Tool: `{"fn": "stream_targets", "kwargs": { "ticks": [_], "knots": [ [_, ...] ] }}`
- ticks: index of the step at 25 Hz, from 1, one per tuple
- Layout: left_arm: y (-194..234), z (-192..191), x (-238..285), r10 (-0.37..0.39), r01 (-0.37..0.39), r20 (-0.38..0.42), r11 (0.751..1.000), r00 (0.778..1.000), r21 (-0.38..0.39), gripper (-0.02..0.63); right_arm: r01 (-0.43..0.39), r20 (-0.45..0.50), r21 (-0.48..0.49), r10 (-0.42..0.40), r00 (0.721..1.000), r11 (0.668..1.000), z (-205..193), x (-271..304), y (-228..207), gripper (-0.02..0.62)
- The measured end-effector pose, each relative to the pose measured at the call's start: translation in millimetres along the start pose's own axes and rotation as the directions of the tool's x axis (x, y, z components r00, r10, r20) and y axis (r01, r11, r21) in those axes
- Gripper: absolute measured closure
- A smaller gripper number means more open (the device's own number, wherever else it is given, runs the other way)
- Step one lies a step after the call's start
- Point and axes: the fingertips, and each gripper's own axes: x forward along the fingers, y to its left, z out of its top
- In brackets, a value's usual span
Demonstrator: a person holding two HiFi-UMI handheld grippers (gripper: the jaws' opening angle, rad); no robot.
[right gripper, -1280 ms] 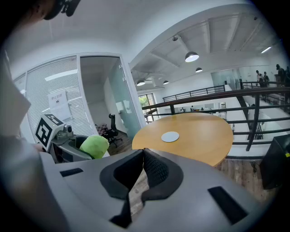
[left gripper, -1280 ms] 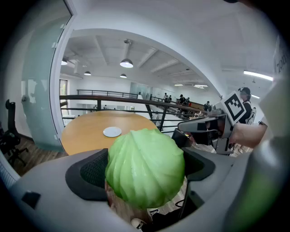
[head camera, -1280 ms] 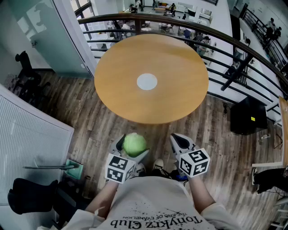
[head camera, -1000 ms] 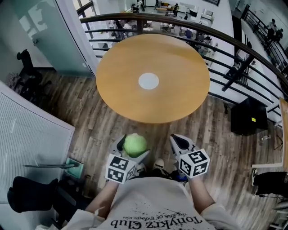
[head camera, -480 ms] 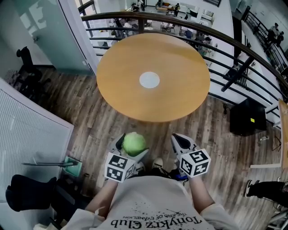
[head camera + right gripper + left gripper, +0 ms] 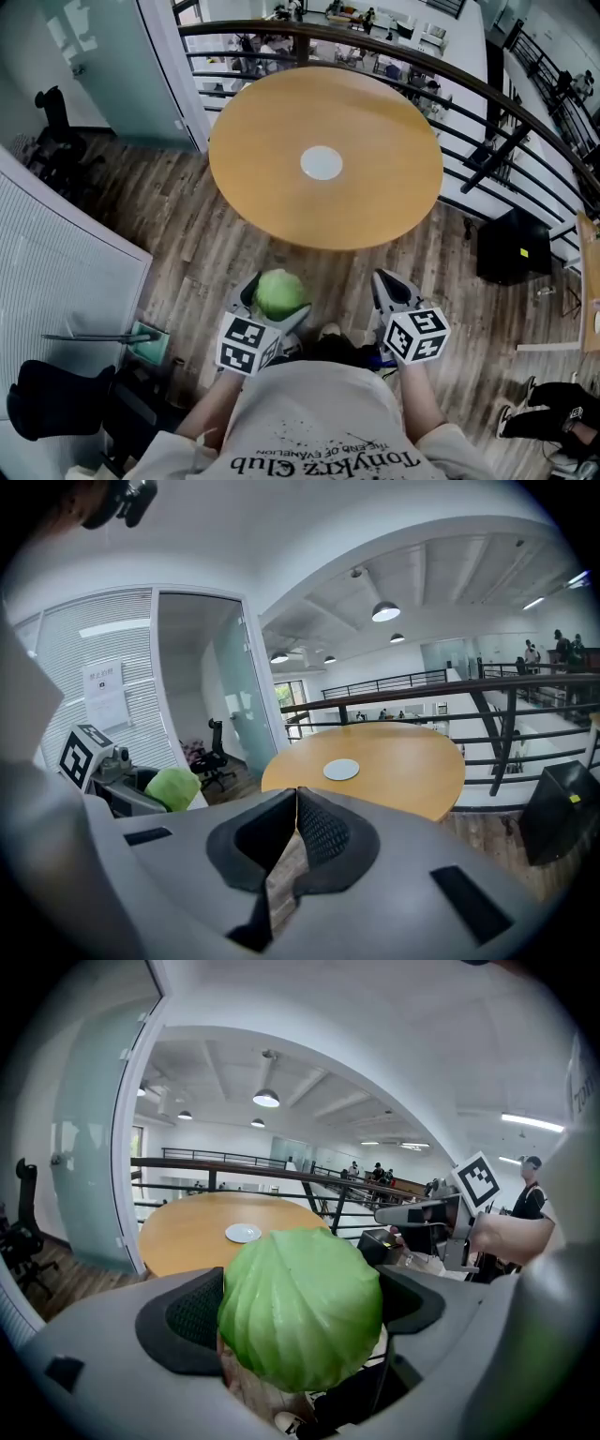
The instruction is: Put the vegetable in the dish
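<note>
Round, pale-green, veined cabbage clamped in the left gripper, short of the table.
Only its own view shows the right gripper pressed together, empty; white dish at table centre.

Printed in large dark letters and upside down to the camera, "Tonykrz Club" runs across the person's white T-shirt, on the near side of the round table. A smaller line beside it is too fine to read. Left of the table, a paper notice hangs on the blinds, its print illegible. Near the table's edge, the left gripper and right gripper carry square black-and-white markers, no letters.
</note>
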Motion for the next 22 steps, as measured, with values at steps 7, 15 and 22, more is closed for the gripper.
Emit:
{"fn": "stream_targets", "kwargs": {
  "ticks": [7, 15, 22],
  "knots": [
    [12, 1, 6, -0.017, 0.017, 0.003, 1.0, 1.0, -0.006, 0.115, 0.02, -0.012, 0.014, -0.019, 1.0, 1.0, -3, 13, -4, 0.57],
    [47, 19, 37, 0.004, -0.004, 0.0, 1.0, 1.0, -0.013, 0.115, -0.001, -0.019, 0.032, 0.002, 1.0, 0.999, 7, 66, -25, 0.569],
    [82, 52, 94, 0.013, -0.013, -0.007, 1.0, 1.0, -0.01, 0.115, -0.017, -0.029, 0.03, 0.018, 0.999, 0.999, 32, 125, -67, 0.569]
  ]
}}
